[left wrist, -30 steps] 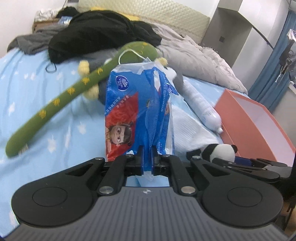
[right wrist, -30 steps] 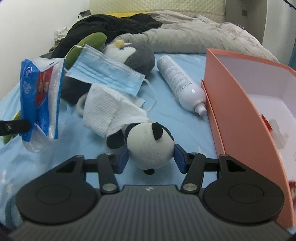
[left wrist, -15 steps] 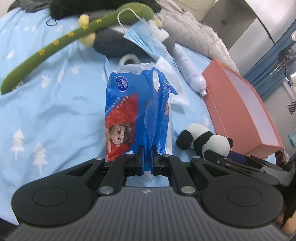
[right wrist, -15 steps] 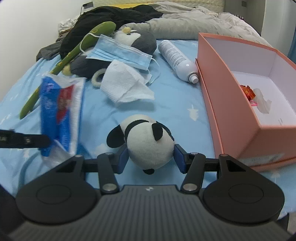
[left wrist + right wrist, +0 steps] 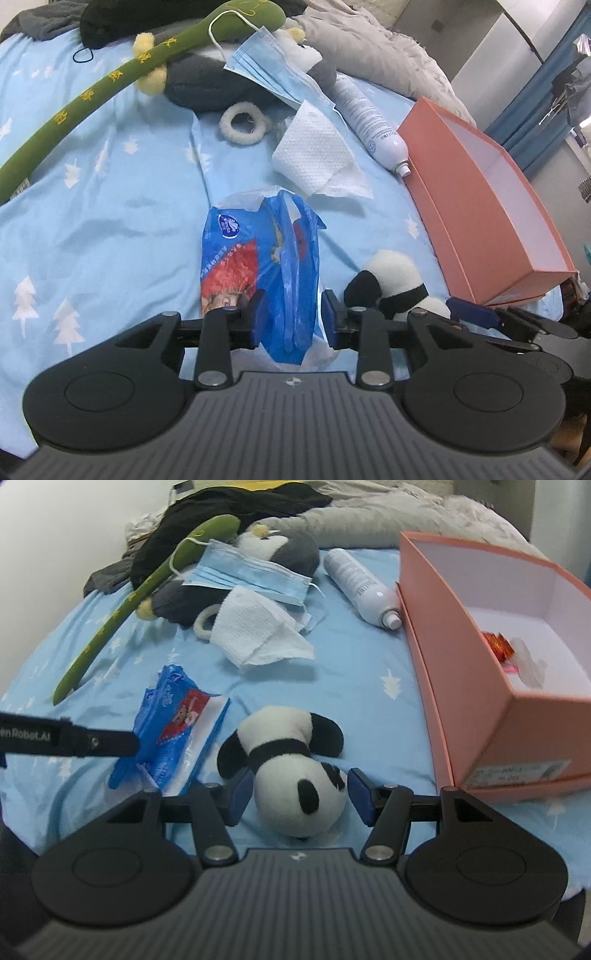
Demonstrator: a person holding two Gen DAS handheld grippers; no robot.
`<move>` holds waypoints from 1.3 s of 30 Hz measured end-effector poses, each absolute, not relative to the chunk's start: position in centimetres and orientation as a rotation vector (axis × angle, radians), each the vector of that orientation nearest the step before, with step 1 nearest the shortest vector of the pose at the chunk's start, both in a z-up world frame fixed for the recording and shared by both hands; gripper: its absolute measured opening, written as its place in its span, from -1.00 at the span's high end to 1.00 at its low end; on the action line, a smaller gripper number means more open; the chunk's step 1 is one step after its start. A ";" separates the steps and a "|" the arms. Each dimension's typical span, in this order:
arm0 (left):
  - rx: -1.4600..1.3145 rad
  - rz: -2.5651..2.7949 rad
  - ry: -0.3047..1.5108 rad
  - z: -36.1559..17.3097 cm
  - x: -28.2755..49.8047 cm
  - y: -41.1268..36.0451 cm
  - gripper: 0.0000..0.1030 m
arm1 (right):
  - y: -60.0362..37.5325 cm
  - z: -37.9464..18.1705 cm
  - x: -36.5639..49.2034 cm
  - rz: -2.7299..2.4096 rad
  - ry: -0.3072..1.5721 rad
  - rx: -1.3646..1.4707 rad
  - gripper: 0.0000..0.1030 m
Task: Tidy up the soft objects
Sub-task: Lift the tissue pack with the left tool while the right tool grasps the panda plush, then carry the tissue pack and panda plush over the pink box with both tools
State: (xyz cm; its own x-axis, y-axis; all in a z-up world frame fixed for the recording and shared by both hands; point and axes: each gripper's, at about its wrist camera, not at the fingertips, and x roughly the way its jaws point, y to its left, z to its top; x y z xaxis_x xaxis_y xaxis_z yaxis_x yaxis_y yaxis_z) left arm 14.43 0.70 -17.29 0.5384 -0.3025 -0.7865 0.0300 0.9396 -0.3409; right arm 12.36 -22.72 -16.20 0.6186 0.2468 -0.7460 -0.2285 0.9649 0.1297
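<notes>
A blue and red tissue pack [image 5: 258, 258] lies on the blue bedsheet, also in the right wrist view [image 5: 173, 731]. My left gripper [image 5: 291, 317] is open, its pads apart on either side of the pack's near end. A panda plush [image 5: 291, 764] lies on the sheet between the open pads of my right gripper [image 5: 301, 794]; it also shows in the left wrist view [image 5: 395, 284]. Both things rest on the bed near its front edge.
An open orange box [image 5: 461, 664] stands at the right with small items inside. A white spray bottle [image 5: 362, 587], a white tissue [image 5: 255, 635], a blue face mask [image 5: 251, 572], a green plush snake [image 5: 92, 99], a grey plush [image 5: 207, 81] and a fluffy ring [image 5: 242, 123] lie behind.
Both grippers came down to the bed and opened. The tissue pack and the panda, held before, now lie loose on the sheet.
</notes>
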 end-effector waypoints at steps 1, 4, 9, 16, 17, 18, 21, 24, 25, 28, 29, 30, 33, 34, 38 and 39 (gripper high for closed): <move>-0.301 -0.201 0.984 -17.2 14.5 0.7 0.29 | -22.6 -16.1 12.4 0.278 0.854 0.009 -0.15; -0.297 -0.200 0.978 -17.2 14.6 0.5 0.29 | -22.1 -15.9 12.5 0.300 0.837 -0.027 -0.15; -0.278 -0.190 0.987 -17.7 15.4 0.0 0.28 | -21.4 -16.0 13.0 0.347 0.825 -0.078 -0.13; -0.228 -0.163 1.002 -18.5 16.5 -1.1 0.13 | -20.7 -16.9 13.9 0.380 0.858 -0.130 -0.05; -0.224 -0.162 1.004 -18.7 16.7 -1.2 0.13 | -20.7 -17.1 14.0 0.380 0.861 -0.135 -0.04; -0.218 -0.160 1.007 -18.8 16.8 -1.3 0.13 | -20.8 -17.2 14.1 0.380 0.863 -0.139 -0.03; -0.204 -0.152 1.013 -19.2 17.4 -1.6 0.14 | -21.0 -17.5 14.2 0.371 0.857 -0.130 0.06; -0.204 -0.149 1.019 -19.6 18.0 -1.9 0.14 | -21.0 -17.5 14.3 0.375 0.856 -0.113 0.17; -0.200 -0.146 1.023 -19.7 18.3 -2.0 0.14 | -20.9 -17.4 14.4 0.372 0.855 -0.110 0.16; -0.185 -0.133 1.030 -20.0 18.7 -2.2 0.16 | -21.0 -17.4 14.8 0.368 0.858 -0.086 0.17; -0.179 -0.127 1.034 -20.0 18.9 -2.3 0.16 | -21.0 -17.4 14.9 0.364 0.861 -0.076 0.17; -0.176 -0.124 1.033 -20.0 18.9 -2.3 0.16 | -21.1 -17.4 15.0 0.360 0.863 -0.064 0.17; -0.164 -0.116 1.039 -20.2 19.1 -2.5 0.21 | -21.3 -17.5 15.1 0.353 0.870 -0.038 0.17; -0.159 -0.114 1.043 -20.3 19.2 -2.6 0.30 | -21.4 -17.5 15.2 0.351 0.873 -0.033 0.17; -0.152 -0.113 1.041 -20.6 19.3 -2.7 0.56 | -21.4 -17.6 15.4 0.345 0.882 -0.019 0.17; -0.152 -0.110 1.038 -20.6 19.3 -2.6 0.65 | -21.4 -17.7 15.5 0.343 0.884 -0.016 0.17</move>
State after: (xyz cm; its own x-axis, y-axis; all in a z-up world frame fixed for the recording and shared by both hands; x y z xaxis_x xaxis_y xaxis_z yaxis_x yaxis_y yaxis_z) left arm 19.32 -2.62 -20.63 0.5039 -0.1627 -0.8483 0.0189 0.9839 -0.1774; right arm 15.48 -21.36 -17.69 0.5831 0.2874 -0.7599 -0.3007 0.9452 0.1268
